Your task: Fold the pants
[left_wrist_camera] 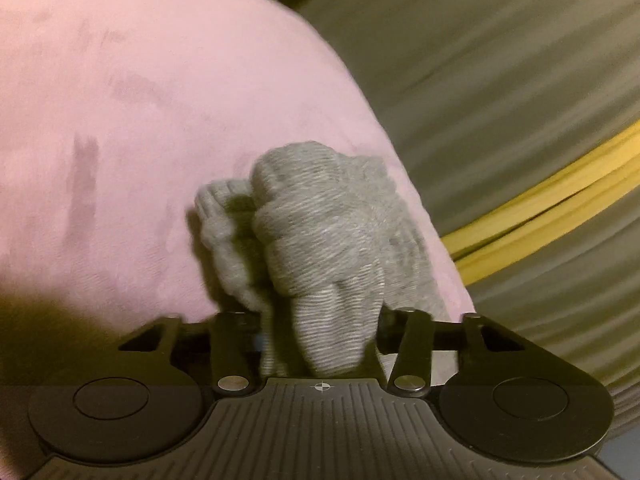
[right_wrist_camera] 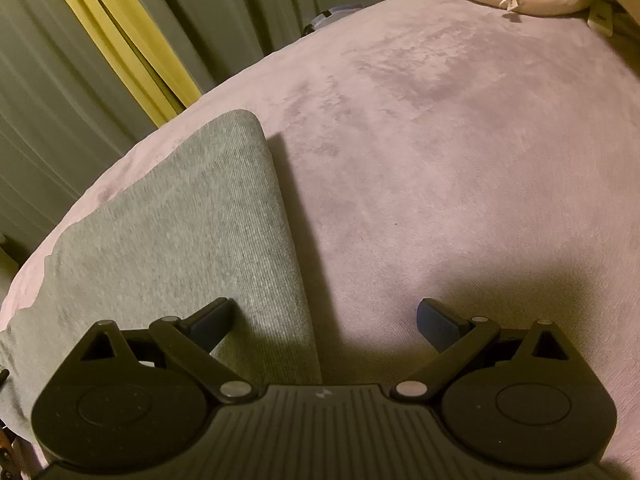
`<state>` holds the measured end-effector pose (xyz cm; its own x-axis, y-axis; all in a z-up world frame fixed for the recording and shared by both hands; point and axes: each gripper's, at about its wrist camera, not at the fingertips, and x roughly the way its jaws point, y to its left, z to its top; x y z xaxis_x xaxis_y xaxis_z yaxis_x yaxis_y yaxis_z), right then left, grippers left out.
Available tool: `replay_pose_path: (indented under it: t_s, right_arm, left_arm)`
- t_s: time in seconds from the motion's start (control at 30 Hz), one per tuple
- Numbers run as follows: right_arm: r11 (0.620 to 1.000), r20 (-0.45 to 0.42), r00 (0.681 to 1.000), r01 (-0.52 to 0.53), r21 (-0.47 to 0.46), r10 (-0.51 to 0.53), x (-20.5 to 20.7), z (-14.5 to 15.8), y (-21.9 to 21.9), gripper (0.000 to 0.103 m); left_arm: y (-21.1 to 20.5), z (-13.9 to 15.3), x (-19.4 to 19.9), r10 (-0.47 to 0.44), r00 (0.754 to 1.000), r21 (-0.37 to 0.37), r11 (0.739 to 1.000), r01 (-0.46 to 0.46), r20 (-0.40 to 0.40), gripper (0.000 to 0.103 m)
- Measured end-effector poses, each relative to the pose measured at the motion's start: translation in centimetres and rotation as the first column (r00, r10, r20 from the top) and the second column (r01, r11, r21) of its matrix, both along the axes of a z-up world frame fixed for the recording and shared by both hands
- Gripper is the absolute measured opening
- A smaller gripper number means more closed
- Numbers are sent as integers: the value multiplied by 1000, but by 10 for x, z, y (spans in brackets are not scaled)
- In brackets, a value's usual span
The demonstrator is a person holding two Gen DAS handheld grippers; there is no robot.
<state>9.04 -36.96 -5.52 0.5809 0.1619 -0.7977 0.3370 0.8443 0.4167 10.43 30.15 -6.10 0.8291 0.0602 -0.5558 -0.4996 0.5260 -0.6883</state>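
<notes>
Across the pink bed (right_wrist_camera: 460, 160) the grey pants (right_wrist_camera: 168, 232) lie flat near its edge, the left tool (left_wrist_camera: 320, 332) pinching a bunched end to carry it over, the right tool (right_wrist_camera: 326, 320) spread wide, hovering ready.

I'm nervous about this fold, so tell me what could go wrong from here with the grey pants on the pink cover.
The left gripper pinches a bunched wad of the grey pants, so lifting may drag in wrinkles or slip. That wad sits near the edge of the pink cover and could slide off. The right gripper is open, straddling the flat part's edge without holding it, so that part may shift.
</notes>
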Motion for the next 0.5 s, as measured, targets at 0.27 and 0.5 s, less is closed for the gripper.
replay_pose_path:
  t_s: [0.27,0.5]
  right_arm:
    - [995,65,994,83,61,-87,-12,5,-14,99]
    - [986,109,984,132,102,-143,-22,10,-24,99]
  left_arm:
    - [-80,103,-9,-190,973,361,923,133,127,26]
    - [-252,173,-22,-614,772,623,671,402,163,28]
